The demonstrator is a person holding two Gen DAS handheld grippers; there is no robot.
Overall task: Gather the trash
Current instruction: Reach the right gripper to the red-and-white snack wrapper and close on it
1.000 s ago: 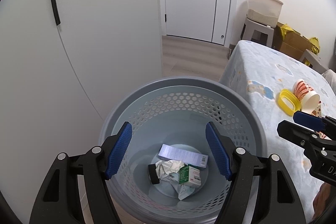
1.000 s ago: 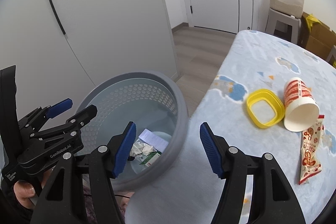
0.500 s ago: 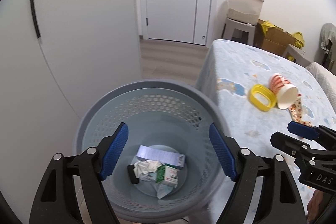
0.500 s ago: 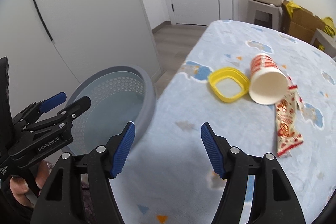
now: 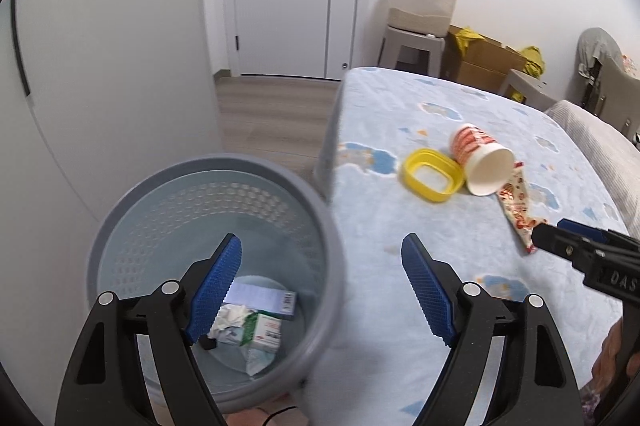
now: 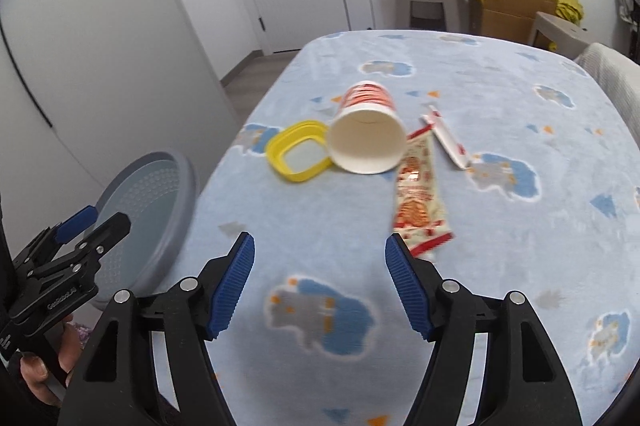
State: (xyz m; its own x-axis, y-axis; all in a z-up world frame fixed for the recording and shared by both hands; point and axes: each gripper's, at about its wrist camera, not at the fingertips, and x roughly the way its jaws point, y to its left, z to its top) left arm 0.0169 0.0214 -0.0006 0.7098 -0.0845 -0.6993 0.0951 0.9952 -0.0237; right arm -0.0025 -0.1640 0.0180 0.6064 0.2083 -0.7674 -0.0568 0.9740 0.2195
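The bed point(image 6: 500, 186) bore the remaining trash; the bin point(image 5: 132, 210) stood beside it, already holding scraps. The cup point(image 6: 366, 130), lid point(image 6: 298, 156) and wrapper point(image 6: 418, 194) lay together. Both the right gripper point(image 6: 320, 286) and the left gripper point(image 5: 320, 290) were spread and empty. Judged step: reaching for the next piece, needing descent and closure.

A red-patterned paper cup point(image 6: 366, 136) lies tipped on the blue bed cover between a yellow lid point(image 6: 298, 156) and a red-and-white wrapper point(image 6: 418, 200), touching both.

Both wrist cameras look steeply down, sharing the slightly blurred bed point(image 6: 500, 98) and bin point(image 5: 216, 178).
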